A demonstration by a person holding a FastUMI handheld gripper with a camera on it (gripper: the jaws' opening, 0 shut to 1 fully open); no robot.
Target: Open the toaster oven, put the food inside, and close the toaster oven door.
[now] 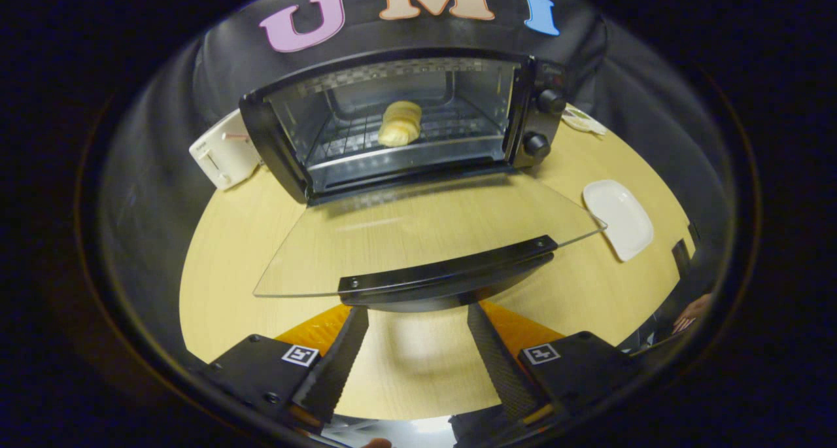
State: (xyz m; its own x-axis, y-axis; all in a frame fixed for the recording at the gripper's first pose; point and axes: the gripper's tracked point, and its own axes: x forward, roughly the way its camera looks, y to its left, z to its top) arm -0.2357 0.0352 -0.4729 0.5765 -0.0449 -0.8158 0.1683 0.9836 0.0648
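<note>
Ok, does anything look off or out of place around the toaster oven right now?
Nothing stands out. The black toaster oven has its glass door folded flat open, the pale bread roll sits on the rack, the white square plate lies bare beside it, and the gripper hangs open before the door handle.

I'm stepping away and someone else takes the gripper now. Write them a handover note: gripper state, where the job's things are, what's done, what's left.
Gripper: open, holding nothing, fingers spread just below the door handle, tips apparently under it.
Toaster oven: at the back of the table, its glass door dropped fully open and lying flat toward the gripper.
Food: a pastry, already on the rack inside.
White plate: empty, to the right of the door.
Done: door opened, food in.
Left: lift the door by its handle and shut it.
</note>
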